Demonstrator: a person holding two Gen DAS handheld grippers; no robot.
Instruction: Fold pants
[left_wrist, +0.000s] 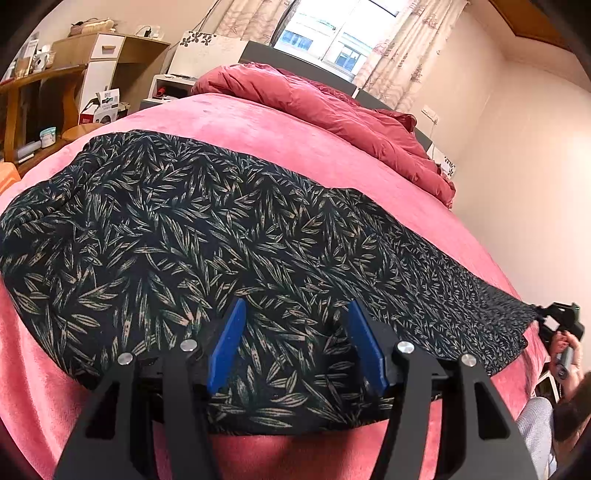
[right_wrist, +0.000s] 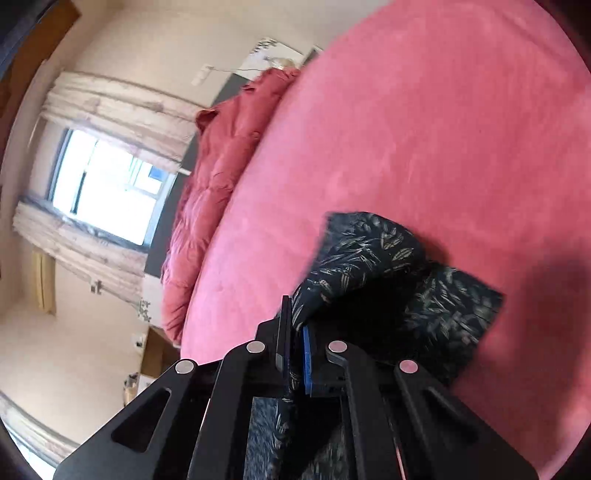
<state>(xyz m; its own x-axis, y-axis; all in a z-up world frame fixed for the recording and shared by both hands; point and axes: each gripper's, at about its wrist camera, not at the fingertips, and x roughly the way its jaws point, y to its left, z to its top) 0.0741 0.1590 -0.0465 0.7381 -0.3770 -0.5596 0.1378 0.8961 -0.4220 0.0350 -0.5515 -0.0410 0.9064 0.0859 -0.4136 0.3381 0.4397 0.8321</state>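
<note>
Black pants with a pale leaf print (left_wrist: 207, 236) lie spread across a pink bedspread (left_wrist: 258, 129). My left gripper (left_wrist: 295, 314) is open, its blue pads (left_wrist: 229, 339) standing over the near edge of the pants, nothing between them. My right gripper (right_wrist: 295, 325) is shut on a corner of the pants (right_wrist: 369, 258) and holds that end lifted a little off the bed. In the left wrist view the right gripper (left_wrist: 557, 317) shows at the far right, pinching the pants' leg end, with the cloth stretched toward it.
A red duvet (left_wrist: 332, 107) is bunched at the head of the bed under the window (left_wrist: 325, 37). A wooden desk and shelves (left_wrist: 66, 85) stand to the left. A wall (left_wrist: 524, 166) runs along the bed's right side. The person's hand (left_wrist: 565, 350) holds the right gripper.
</note>
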